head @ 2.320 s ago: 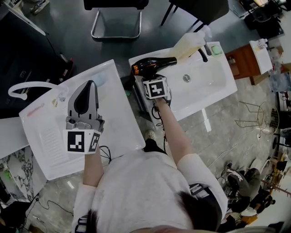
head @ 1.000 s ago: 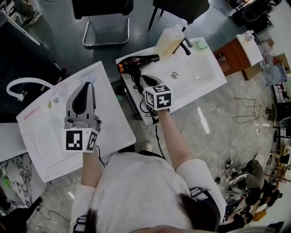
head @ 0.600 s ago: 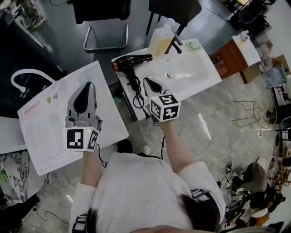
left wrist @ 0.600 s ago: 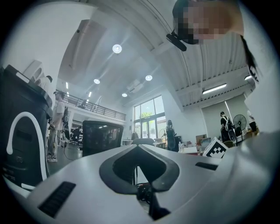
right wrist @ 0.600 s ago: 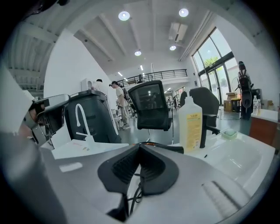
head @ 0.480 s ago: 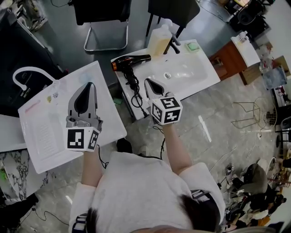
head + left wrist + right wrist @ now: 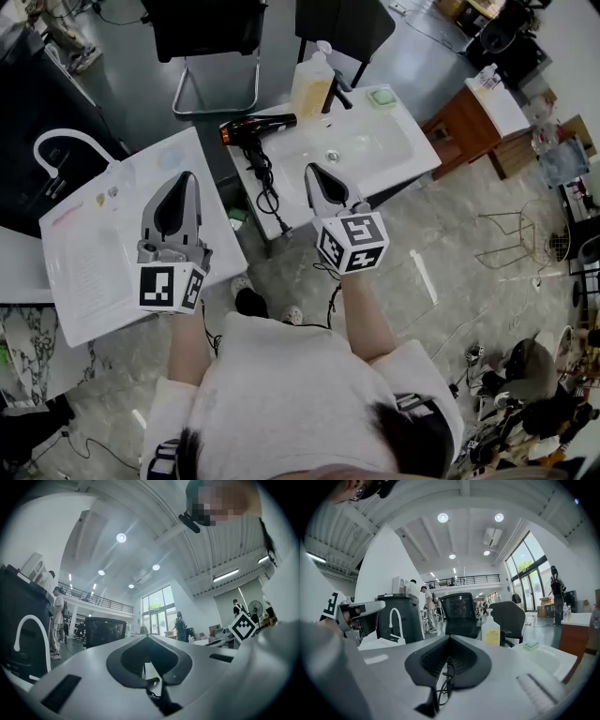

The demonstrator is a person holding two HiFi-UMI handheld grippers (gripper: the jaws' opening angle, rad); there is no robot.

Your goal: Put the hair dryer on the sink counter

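Hair dryer (image 7: 255,129) lies flat on the sink counter (image 7: 410,167) beside the basin (image 7: 361,150), likely so it stays put; my right claw (image 7: 314,172) and left claw (image 7: 183,178) hang pressed together, empty.

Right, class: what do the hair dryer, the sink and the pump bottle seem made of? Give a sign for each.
The hair dryer: probably glossy black plastic, coppery sheen at one end. The sink: smooth white, likely glazed ceramic, faint highlights. The pump bottle: translucent plastic, yellowish content shows through.

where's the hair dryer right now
Head view, upper middle: the hair dryer lies at the left edge of the sink counter, just left of the soap bottle.
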